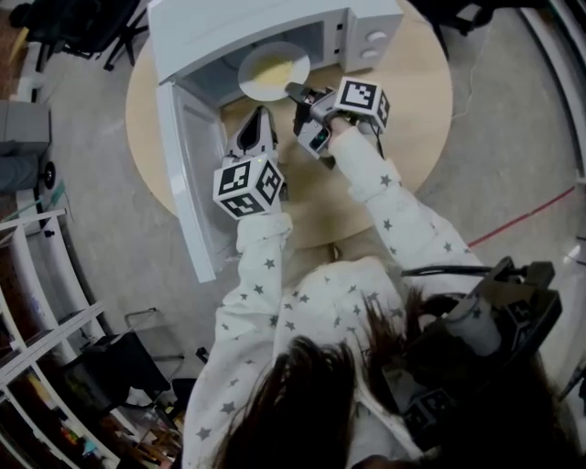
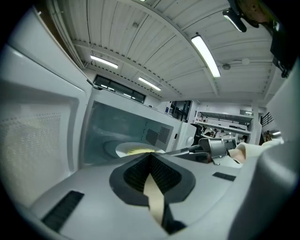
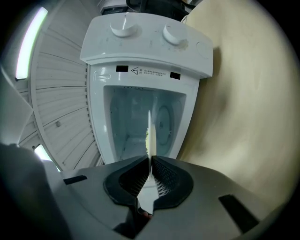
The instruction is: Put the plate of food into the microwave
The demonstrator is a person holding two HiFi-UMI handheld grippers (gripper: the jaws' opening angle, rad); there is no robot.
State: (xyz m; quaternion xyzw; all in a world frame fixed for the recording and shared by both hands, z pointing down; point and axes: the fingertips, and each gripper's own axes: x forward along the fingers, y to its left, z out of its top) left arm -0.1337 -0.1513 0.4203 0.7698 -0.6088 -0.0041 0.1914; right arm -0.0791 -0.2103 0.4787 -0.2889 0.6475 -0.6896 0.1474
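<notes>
Nearest the camera, two star-patterned sleeves [image 1: 392,212] are seen reaching forward over a round wooden surface [image 1: 417,110]. The left hand-held gripper [image 1: 258,117] is held low above that surface with its marker cube [image 1: 249,186] trailing. In its own view its jaws are seen pressed together at the tips with nothing between them, only a sliver of the tan surface showing behind the pads. The right hand-held gripper [image 1: 298,92] is placed just beside it and slightly further on. In its own view its jaws are seen clenched on the near rim of the plate [image 3: 149,133], which is shown edge-on between the pads. The plate [image 1: 273,71], with yellow food on it, is held level at the mouth of the microwave [image 1: 247,27], its far part already past the threshold. Whether it rests on the cavity floor cannot be told. The microwave door [image 1: 188,174] is swung wide open to the left and lies alongside the left hand-held gripper, close to it. Two round knobs [image 3: 124,28] are carried on the control panel at the right of the opening. Beyond the surface, grey floor crossed by a red line [image 1: 522,220] is seen, and white shelving [image 1: 37,311] is seen at the lower left.
</notes>
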